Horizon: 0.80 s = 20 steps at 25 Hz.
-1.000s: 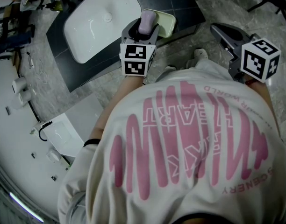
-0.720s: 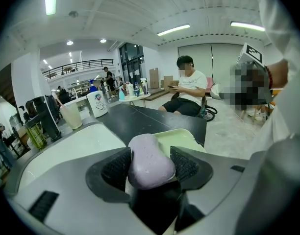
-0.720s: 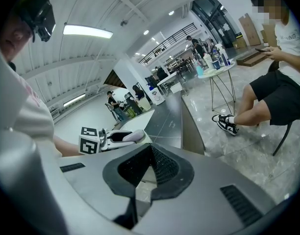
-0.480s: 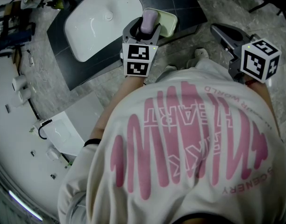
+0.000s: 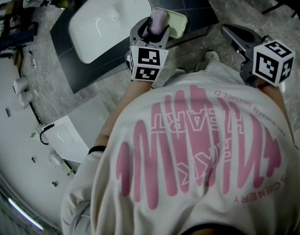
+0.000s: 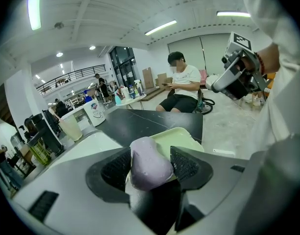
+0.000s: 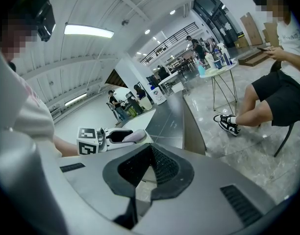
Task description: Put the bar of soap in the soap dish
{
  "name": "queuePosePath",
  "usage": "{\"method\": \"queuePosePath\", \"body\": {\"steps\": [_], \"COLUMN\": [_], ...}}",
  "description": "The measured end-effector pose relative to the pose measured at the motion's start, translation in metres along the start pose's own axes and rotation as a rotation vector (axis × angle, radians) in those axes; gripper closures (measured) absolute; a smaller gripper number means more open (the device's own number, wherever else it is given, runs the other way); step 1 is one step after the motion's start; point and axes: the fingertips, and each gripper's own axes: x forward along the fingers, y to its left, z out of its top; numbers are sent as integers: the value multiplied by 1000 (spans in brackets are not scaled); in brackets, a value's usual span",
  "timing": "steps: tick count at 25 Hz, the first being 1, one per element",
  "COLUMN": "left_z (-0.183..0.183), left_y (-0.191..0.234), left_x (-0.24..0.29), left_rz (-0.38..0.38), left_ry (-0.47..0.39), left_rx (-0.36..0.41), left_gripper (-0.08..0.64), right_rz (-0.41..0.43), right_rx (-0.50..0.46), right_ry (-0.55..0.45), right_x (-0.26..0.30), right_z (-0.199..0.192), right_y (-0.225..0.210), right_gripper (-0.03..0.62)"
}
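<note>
STEP: place | LEFT: left tool (image 6: 150,165) clenched on bar of soap (image 5: 158,17), at near rim of soap dish (image 5: 176,24), seemingly above it | RIGHT: right tool (image 7: 149,173) closed, empty, well apart | METHOD: centre soap over dish, lower to contact, then release.

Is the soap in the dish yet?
Out: the left tool grips the purple soap at the edge of the pale green dish.

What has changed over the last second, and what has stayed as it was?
The left tool, shut on the bar of soap, edged slightly right, toward the soap dish. Nothing was taken hold of or let go. The right tool stayed shut, empty and in place; the dish did not move.
</note>
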Motion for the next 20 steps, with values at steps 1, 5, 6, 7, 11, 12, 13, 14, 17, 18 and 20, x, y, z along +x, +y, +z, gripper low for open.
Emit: {"method": "queuePosePath", "body": {"steps": [1,5,6,7,11,12,13,14,17,18,20], "left_z": [0,4,5,8,22,26,30,34,45,49,55], "left_y": [0,0,1,1,8,11,14,17,25,26,27], "left_x": [-1,-3,-4,-6,-14,-16,-18,-20,-27,-30,-35], "left_rz": [1,0,-1,-2,-5,-6,-7,-9,-15,-21,-49], "left_ry": [-4,-18,-23,-29,-75,-89,-102,-116,-159,-175,-211], "left_rx": [0,9,15,18,-38,-63,-88,-114,-171,-179,-196], "left_gripper": [321,321,321,321,321,321,321,321,321,321,322], "right_rz": [0,1,1,1,0,1,2,3,4,6,8], "right_rx": [-1,-4,-4,-5,-12,-13,-16,-18,-28,-33,-43], "right_ry": [1,3,3,4,5,6,6,6,5,6,7], "right_x": [0,2,3,3,6,7,8,9,12,13,16], "right_z": [0,0,0,1,3,3,3,4,7,8,9], "right_y": [0,1,2,2,5,7,9,10,17,19,25], "right_gripper": [577,577,577,577,577,577,577,577,577,577,577]}}
